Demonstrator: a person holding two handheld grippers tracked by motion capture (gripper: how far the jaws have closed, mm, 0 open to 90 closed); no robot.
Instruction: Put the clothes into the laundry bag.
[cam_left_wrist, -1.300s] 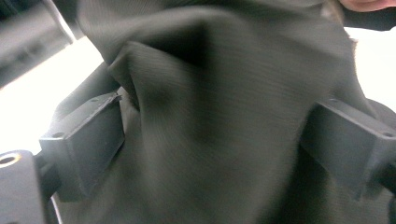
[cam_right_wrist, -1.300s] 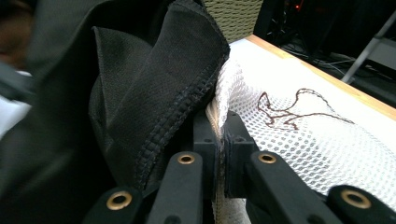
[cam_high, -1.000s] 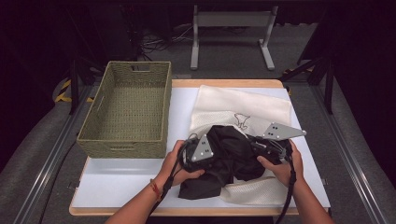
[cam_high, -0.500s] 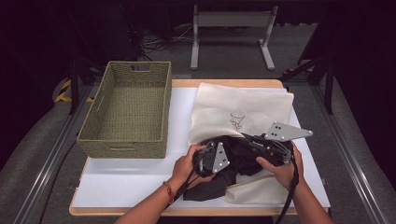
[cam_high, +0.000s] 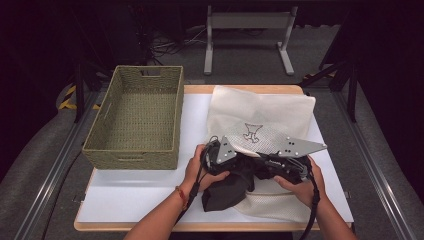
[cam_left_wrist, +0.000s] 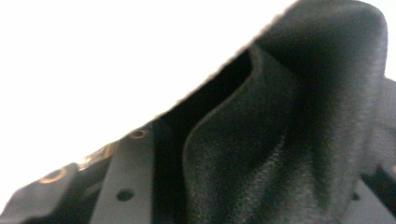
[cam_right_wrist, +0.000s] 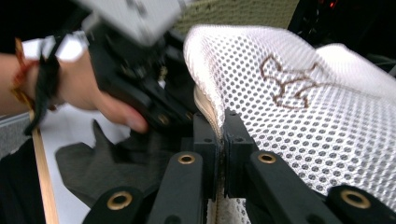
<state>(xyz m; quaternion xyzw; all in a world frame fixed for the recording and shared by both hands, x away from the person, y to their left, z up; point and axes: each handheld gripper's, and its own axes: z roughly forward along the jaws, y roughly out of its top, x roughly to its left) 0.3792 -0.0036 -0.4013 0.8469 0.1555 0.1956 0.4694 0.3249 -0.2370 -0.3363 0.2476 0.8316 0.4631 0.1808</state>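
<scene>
My right gripper (cam_right_wrist: 219, 140) is clamped on the edge of the white mesh bag (cam_high: 260, 112), which lies along the table's (cam_high: 125, 200) right side. My left gripper (cam_high: 220, 155) pushes the black garment (cam_high: 227, 192) under the lifted mesh near the front edge; I cannot tell how its jaws stand.

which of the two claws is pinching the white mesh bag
The right claw: its jaws are shut on the edge of the white mesh bag. The left claw is at the black cloth instead.
</scene>
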